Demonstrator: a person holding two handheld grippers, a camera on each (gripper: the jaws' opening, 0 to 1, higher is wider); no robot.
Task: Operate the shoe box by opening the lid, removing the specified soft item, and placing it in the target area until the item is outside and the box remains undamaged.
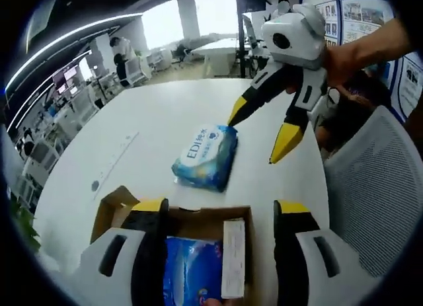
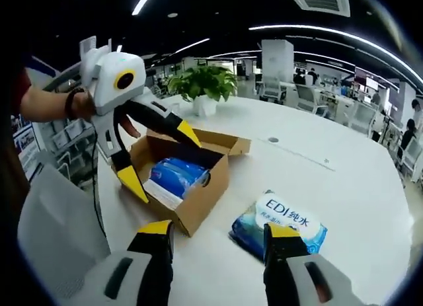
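Observation:
An open brown shoe box (image 2: 198, 203) stands on the white table (image 2: 350, 180) with a blue soft pack (image 2: 173, 174) inside it. My left gripper (image 2: 162, 157) hangs open over the box, its jaws straddling the box's open top (image 1: 198, 217). A second blue and white wipes pack (image 1: 206, 157) lies flat on the table beyond the box. My right gripper (image 1: 261, 131) is open above that pack's far edge, one yellow tip close to its corner. In the right gripper view the pack (image 2: 291, 220) lies by the right jaw of my right gripper (image 2: 218, 232).
A white mesh chair (image 1: 377, 174) stands at the table's edge beside the person's arm. A potted plant (image 2: 201, 84) sits at the table's far end. A cable grommet (image 2: 273, 140) is set in the tabletop. Office desks and people fill the background.

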